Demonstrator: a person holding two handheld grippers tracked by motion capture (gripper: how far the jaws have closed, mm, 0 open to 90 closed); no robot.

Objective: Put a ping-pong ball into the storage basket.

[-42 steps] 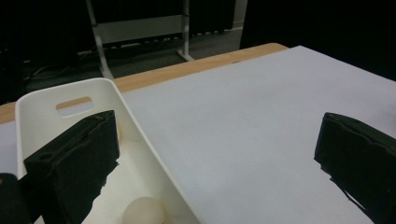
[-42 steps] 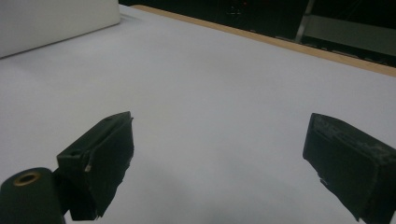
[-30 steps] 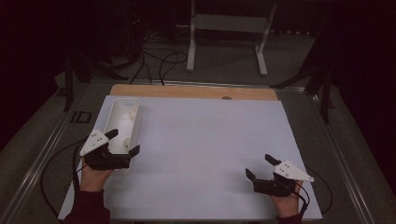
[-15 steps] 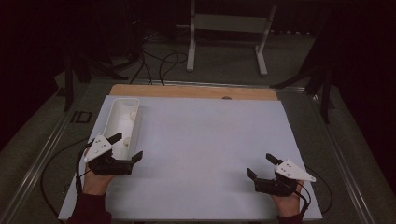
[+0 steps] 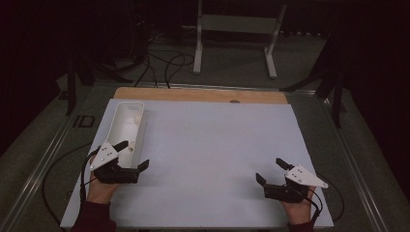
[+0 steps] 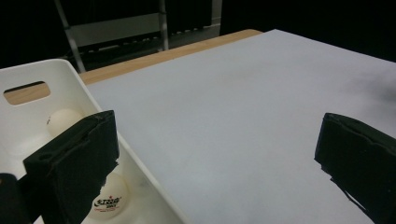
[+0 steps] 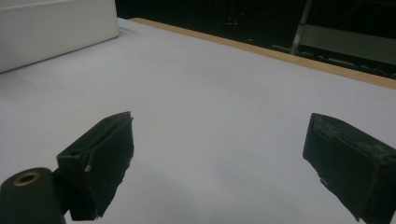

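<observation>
The left gripper (image 5: 130, 155) was held wide-jawed and empty over the near end of the white bin (image 5: 117, 121), where table-tennis balls (image 6: 106, 198) lay, while the right gripper (image 5: 272, 170), likewise wide, was rested at the near right.

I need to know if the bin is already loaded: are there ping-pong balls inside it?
Yes, the left gripper view shows two white balls lying inside the white bin.
</observation>
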